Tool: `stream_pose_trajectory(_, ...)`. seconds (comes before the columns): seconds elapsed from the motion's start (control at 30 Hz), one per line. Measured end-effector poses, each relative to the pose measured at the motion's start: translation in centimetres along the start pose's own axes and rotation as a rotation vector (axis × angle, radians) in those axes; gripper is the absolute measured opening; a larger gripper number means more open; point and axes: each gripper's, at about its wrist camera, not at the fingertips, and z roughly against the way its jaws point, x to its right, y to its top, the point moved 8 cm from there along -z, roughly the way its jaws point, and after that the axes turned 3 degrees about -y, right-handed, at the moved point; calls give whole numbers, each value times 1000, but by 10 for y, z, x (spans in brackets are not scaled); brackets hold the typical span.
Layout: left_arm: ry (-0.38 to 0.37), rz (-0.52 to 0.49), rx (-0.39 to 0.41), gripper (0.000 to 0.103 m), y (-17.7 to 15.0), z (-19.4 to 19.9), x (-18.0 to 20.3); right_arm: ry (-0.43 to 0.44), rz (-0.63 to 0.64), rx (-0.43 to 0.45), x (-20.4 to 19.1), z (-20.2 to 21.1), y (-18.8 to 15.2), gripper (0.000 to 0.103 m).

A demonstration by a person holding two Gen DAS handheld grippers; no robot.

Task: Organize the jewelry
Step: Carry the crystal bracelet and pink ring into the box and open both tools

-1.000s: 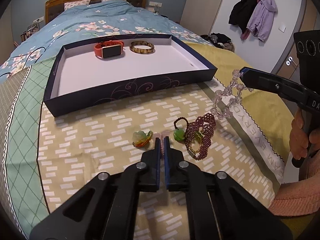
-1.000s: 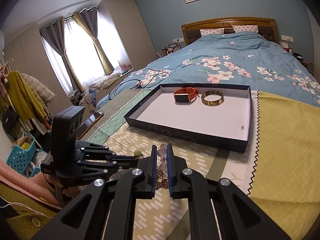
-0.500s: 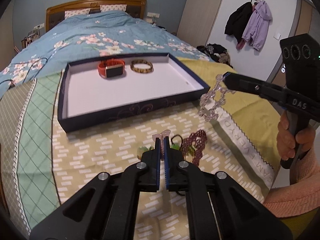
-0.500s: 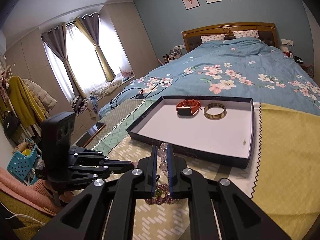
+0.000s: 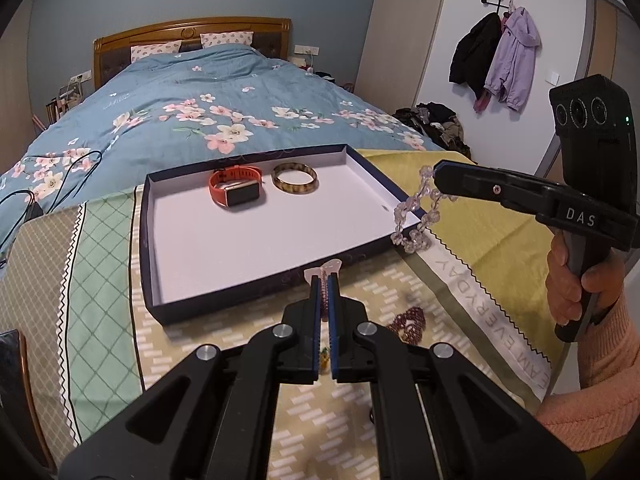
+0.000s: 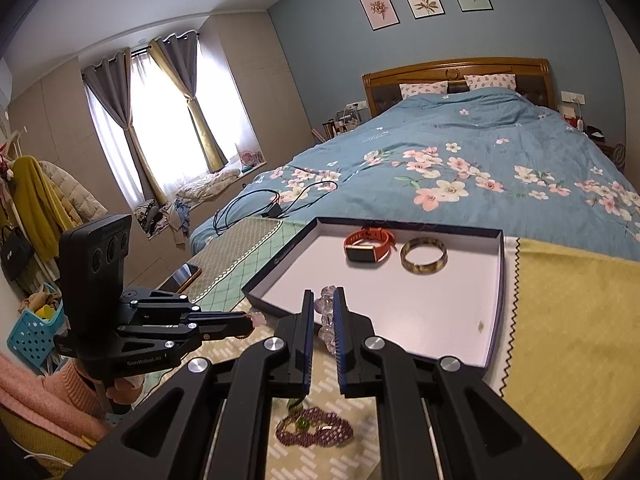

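My left gripper (image 5: 325, 280) is shut on a thin bracelet of small reddish beads with a pale pink butterfly charm (image 5: 326, 269), held just before the near wall of the dark blue tray (image 5: 224, 304). My right gripper (image 6: 322, 300) is shut on a clear crystal bead bracelet (image 6: 326, 322), which dangles over the tray's near corner (image 5: 412, 220). Inside the white tray lie an orange watch (image 5: 236, 192) and an amber bangle (image 5: 295, 178). A purple bead bracelet (image 6: 316, 430) rests on the patterned blanket below both grippers.
The tray sits on a green and yellow blanket over a floral blue bed. A black cable (image 6: 272, 204) lies on the bed beyond the tray's left side. A phone (image 6: 182, 276) rests at the bed's left edge. A blue basket (image 6: 34, 328) stands on the floor.
Both grippers have risen and come closer to the tray, each carrying its bracelet. The butterfly bracelet has left the blanket; the purple one stays behind.
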Motion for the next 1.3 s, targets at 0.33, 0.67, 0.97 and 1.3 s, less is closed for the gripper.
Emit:
stream_pose_trajectory(0.33,23,12,-2,3,13,-12,-16,-17,-2,-5,12,-20,16,8)
stream_pose_trajectory(0.67,52,-1,-7,3,32,-29,-31,-28,-9,-14,23,-47,32,8)
stream_pose_trajectory(0.97,68,-3,-14,3,46,-47,-42,-39,-34,-31,35,-72,41,8)
stream_pose_trajectory(1.3,80,7,-41,3,56,-72,-55,-43,-64,-59,45,-97,43,8)
